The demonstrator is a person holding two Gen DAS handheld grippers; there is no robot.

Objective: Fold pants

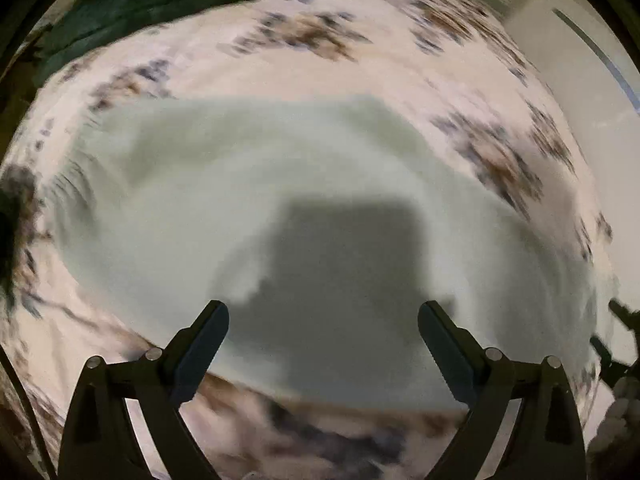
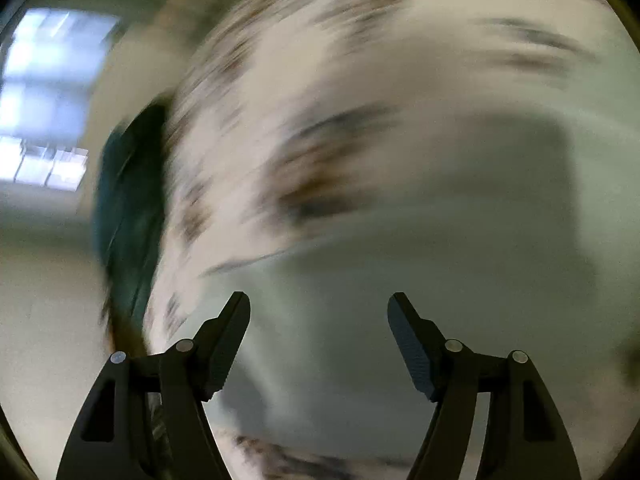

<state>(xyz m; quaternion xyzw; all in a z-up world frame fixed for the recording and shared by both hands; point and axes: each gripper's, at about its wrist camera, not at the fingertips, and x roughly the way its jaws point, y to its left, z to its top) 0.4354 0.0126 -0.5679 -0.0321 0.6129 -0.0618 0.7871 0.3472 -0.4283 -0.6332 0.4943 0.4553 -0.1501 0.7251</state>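
Your work surface is a bed covered by a white sheet [image 1: 400,64] printed with brown and grey floral patches. The pale green pants [image 1: 224,184] lie flat directly on the sheet, folded into a broad block. A dark teal cloth [image 1: 132,4] lies bunched on the sheet at the far edge, apart from the pants. Both views are motion-blurred

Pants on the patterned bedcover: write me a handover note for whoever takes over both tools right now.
Left tool: open, nothing between its fingers, above the pants.
Right tool: open, empty, also over the pale fabric.
Pants: pale green, lying in a compact, roughly rectangular shape on the floral bedcover. A dark teal cloth lies at the far edge.
Done: the pants look folded and released, though both views are blurred.
Left: check the fold once the view steadies; tidy any loose edge.
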